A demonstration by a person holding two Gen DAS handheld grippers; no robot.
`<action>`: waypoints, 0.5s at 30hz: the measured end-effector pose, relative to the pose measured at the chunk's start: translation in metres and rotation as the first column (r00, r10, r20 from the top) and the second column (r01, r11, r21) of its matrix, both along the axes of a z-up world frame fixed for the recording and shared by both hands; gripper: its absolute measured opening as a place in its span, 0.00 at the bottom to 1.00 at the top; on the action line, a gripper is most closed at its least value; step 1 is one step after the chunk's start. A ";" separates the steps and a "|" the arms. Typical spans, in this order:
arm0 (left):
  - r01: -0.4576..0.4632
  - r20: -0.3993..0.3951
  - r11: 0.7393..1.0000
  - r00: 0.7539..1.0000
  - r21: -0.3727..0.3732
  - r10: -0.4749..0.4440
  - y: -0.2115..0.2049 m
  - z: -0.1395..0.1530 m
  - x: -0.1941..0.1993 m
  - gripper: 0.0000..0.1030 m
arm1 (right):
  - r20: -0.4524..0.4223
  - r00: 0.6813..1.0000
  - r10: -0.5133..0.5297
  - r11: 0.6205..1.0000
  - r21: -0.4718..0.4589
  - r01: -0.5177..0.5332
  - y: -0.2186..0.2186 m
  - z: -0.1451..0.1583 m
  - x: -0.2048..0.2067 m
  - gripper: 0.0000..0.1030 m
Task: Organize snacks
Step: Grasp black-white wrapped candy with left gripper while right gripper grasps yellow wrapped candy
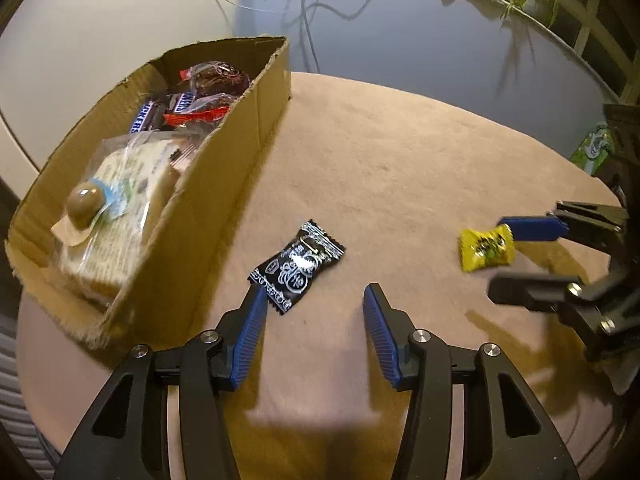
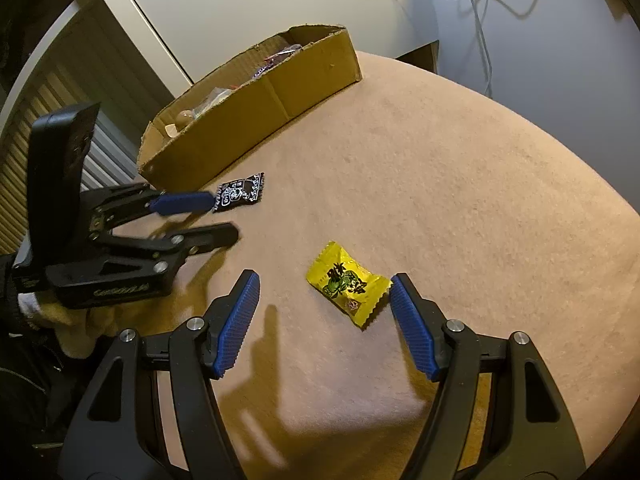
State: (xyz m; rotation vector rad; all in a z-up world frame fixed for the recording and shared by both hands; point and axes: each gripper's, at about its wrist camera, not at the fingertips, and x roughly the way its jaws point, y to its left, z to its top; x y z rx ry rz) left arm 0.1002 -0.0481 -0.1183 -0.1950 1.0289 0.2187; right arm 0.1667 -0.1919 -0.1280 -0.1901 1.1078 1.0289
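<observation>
My left claw hangs low over the desk with its jaws spread wide and nothing between them. The black candy lies just ahead, its near corner touching or almost touching the tip of my left pad, so the wrapper sits off to that side instead of centred in the gap.

Starting at the far left, the cardboard box is already well stocked: a clear-wrapped block of crackers with a round brown sweet on top, Snickers bars behind it, and red-edged wrapped pastries at the far end. I judge most of the sorting done.

Moving right, the black candy is just beside the box's long wall, flat on the beige cloth and not yet lifted. Further right lies the yellow candy, also flat on the cloth. My right claw is wide too and holds nothing; the yellow wrapper lies between its pads, its crimped edge close against the right one.

At the far right edge of the left view a green packet shows partly behind my right claw's body; I cannot tell what it is.

What remains, as I see it: two loose candies, perhaps that green packet, each to be pinched and carried to the box.
</observation>
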 end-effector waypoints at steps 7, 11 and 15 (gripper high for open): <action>0.050 0.004 0.998 0.999 0.039 -0.050 -0.002 -0.003 0.026 0.49 | 0.020 1.000 0.011 1.000 0.002 -0.011 -0.001 0.001 -0.001 0.69; 0.095 -0.001 0.994 0.995 0.051 -0.095 -0.007 0.000 0.034 0.49 | 0.056 0.998 0.023 0.999 -0.024 -0.022 0.001 0.002 -0.001 0.69; 0.159 -0.024 0.982 0.987 0.101 -0.157 -0.014 0.001 0.046 0.50 | 0.088 0.996 0.017 0.999 -0.044 -0.013 -0.001 0.004 0.003 0.69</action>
